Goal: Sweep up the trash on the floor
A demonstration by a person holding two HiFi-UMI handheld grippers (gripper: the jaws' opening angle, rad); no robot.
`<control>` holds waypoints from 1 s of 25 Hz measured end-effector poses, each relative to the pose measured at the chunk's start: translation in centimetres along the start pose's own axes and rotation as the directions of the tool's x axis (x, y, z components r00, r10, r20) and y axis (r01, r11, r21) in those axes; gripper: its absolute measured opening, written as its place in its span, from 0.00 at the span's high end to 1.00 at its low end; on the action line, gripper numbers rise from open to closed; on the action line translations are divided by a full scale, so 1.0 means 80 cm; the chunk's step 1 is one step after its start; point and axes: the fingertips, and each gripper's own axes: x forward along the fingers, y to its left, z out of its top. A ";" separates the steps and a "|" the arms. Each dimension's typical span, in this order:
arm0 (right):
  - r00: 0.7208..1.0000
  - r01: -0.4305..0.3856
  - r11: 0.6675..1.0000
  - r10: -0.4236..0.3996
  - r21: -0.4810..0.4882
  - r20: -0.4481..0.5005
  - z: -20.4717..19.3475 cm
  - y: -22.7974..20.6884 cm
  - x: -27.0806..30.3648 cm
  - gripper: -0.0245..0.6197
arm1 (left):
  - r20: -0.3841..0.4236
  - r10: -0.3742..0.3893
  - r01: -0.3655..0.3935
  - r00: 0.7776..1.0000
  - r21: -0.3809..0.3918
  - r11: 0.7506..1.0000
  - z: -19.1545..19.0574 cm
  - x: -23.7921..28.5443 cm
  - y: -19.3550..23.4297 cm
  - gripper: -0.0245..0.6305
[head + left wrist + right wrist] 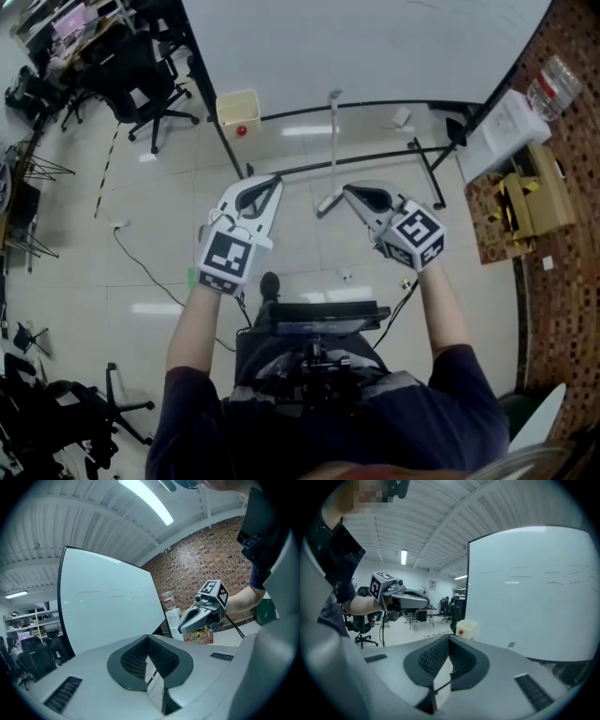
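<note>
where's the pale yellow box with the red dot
Head view, upper left of centre: the box sits on the floor by the whiteboard's left end, beyond the left tool.

A long-handled tool [333, 141] stands before the whiteboard [356, 47], a bin [238, 109] left of it, boxes [538, 193] right.

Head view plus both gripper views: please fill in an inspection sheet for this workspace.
Surface: pale glossy tiled floor.
Job's things: long-handled grey tool standing by the whiteboard frame, untouched; small pale scrap on the tiles.
Clutter: cream bin with a red spot; cardboard boxes at right.
Grippers: left gripper and right gripper both shut, nothing between the jaws, held over the floor.
Cables: dark cable trailing across the tiles at left.
Surroundings: whiteboard, office chairs, brick wall.
</note>
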 end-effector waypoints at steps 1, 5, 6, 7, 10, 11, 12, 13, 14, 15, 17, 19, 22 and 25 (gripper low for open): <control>1.000 0.009 1.000 -0.009 0.001 0.004 0.001 -0.006 0.003 0.93 | 0.005 -0.007 0.007 1.000 -0.004 1.000 -0.003 0.006 0.005 0.96; 0.998 0.056 0.998 -0.056 0.017 -0.015 0.002 -0.037 0.024 0.93 | 0.031 -0.047 0.048 0.998 -0.022 0.999 -0.016 0.036 0.034 0.96; 0.997 0.068 0.998 -0.068 0.017 -0.024 0.002 -0.044 0.034 0.93 | 0.037 -0.059 0.060 0.998 -0.028 0.998 -0.020 0.044 0.045 0.96; 0.996 0.081 0.997 -0.080 0.019 -0.035 0.002 -0.052 0.044 0.93 | 0.042 -0.071 0.072 0.997 -0.035 0.997 -0.026 0.051 0.056 0.96; 0.990 0.121 0.992 -0.119 0.026 -0.070 0.004 -0.074 0.085 0.93 | 0.054 -0.108 0.112 0.993 -0.065 0.992 -0.045 0.070 0.097 0.96; 0.988 0.135 0.990 -0.133 0.029 -0.080 0.006 -0.082 0.100 0.93 | 0.058 -0.122 0.126 0.991 -0.071 0.989 -0.051 0.076 0.112 0.96; 0.985 0.151 0.988 -0.148 0.034 -0.088 0.009 -0.089 0.114 0.93 | 0.063 -0.136 0.141 0.989 -0.076 0.987 -0.057 0.082 0.128 0.96; 0.982 0.169 0.985 -0.164 0.040 -0.096 0.011 -0.097 0.128 0.93 | 0.068 -0.151 0.156 0.986 -0.081 0.984 -0.063 0.088 0.142 0.96; 0.977 0.189 0.981 -0.184 0.044 -0.104 0.012 -0.105 0.140 0.93 | 0.074 -0.164 0.170 0.984 -0.086 0.982 -0.069 0.094 0.156 0.96; 0.972 0.212 0.976 -0.206 0.045 -0.115 0.013 -0.114 0.150 0.93 | 0.079 -0.176 0.183 0.981 -0.091 0.979 -0.074 0.100 0.168 0.96; 0.957 0.263 0.964 -0.256 0.038 -0.136 0.010 -0.132 0.166 0.93 | 0.085 -0.197 0.205 0.977 -0.098 0.974 -0.086 0.114 0.187 0.96; 0.941 0.309 0.951 -0.300 0.031 -0.155 0.007 -0.151 0.177 0.92 | 0.090 -0.217 0.226 0.972 -0.108 0.968 -0.094 0.129 0.198 0.96; 0.916 0.366 0.930 -0.353 0.039 -0.192 0.003 -0.180 0.187 0.89 | 0.100 -0.256 0.268 0.962 -0.135 0.954 -0.099 0.149 0.205 0.96; 0.889 0.428 0.902 -0.409 0.054 -0.207 -0.003 -0.210 0.189 0.85 | 0.098 -0.293 0.305 0.951 -0.142 0.942 -0.102 0.167 0.202 0.96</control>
